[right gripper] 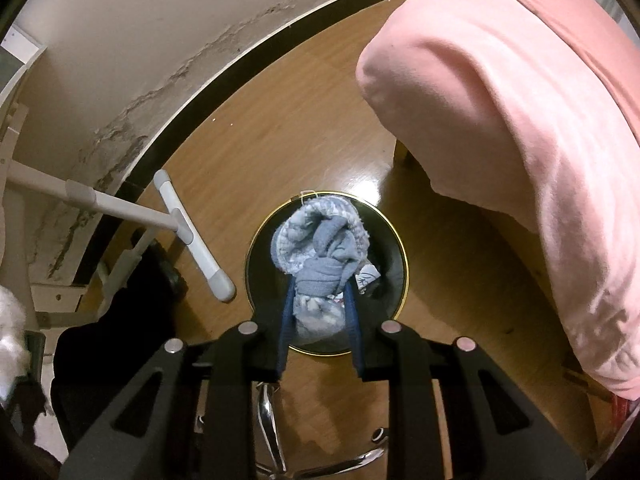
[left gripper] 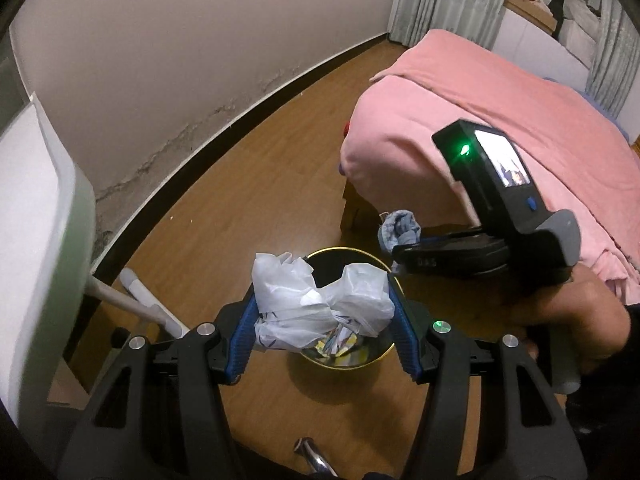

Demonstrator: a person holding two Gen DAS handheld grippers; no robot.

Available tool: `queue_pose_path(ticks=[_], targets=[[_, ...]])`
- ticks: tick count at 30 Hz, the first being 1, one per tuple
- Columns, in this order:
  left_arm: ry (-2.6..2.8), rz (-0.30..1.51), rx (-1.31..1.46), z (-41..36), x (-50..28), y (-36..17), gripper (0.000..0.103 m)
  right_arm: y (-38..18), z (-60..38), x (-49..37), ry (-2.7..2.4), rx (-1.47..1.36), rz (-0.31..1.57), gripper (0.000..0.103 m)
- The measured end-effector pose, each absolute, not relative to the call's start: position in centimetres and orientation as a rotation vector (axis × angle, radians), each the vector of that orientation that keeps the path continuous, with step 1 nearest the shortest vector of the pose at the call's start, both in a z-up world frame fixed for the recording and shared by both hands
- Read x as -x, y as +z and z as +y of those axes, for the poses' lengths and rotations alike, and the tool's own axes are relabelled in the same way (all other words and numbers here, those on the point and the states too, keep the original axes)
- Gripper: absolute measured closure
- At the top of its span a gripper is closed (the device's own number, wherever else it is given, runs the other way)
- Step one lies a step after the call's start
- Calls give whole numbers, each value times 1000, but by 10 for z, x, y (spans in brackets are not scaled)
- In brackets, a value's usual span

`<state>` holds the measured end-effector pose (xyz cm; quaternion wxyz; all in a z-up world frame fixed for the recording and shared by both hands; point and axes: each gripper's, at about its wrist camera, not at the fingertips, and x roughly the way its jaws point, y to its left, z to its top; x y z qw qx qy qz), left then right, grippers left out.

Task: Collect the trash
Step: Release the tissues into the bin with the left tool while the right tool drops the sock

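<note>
A round black trash bin with a gold rim [left gripper: 386, 266] [right gripper: 402, 248] stands on the wooden floor; colourful scraps lie inside it. My left gripper [left gripper: 322, 312] is shut on a crumpled white plastic bag [left gripper: 320, 300] and holds it over the bin's mouth. My right gripper [right gripper: 318, 300] is shut on a bunched blue-grey cloth [right gripper: 320, 248] directly above the bin. In the left wrist view the right gripper [left gripper: 400, 250] reaches in from the right with the cloth [left gripper: 398, 228] at its tip.
A bed with a pink blanket [left gripper: 500, 120] [right gripper: 520, 120] stands close to the right of the bin. A white mop [right gripper: 192, 236] leans by the wall at left. A chrome chair base [right gripper: 272, 420] is below the grippers. A white cabinet [left gripper: 32, 220] stands at far left.
</note>
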<state>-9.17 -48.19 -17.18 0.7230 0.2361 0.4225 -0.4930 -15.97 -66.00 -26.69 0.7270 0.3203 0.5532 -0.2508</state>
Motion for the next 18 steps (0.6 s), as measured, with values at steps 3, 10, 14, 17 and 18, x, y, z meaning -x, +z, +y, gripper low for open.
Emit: queue_pose_path(ticks=[3,10,14,17,18], targets=[[-1089,947,-526,-494,103,-176,46,-261,-664,159,-559,-698,1201,44],[-1099,970,-543,-498,101,-183,46,-251,-671,165,-596,-715,1155,44],[-1117,983,-548,-503,99,-187,46,-245,-677,169,-624,-730,1128,43],[-1131,994,-548,-509,98,-187,45,-240,-682,175,-651,-744,1106,42],[-1137,996,-543,-512,98,-188,44,-238,-684,177,-661,-747,1099,42]])
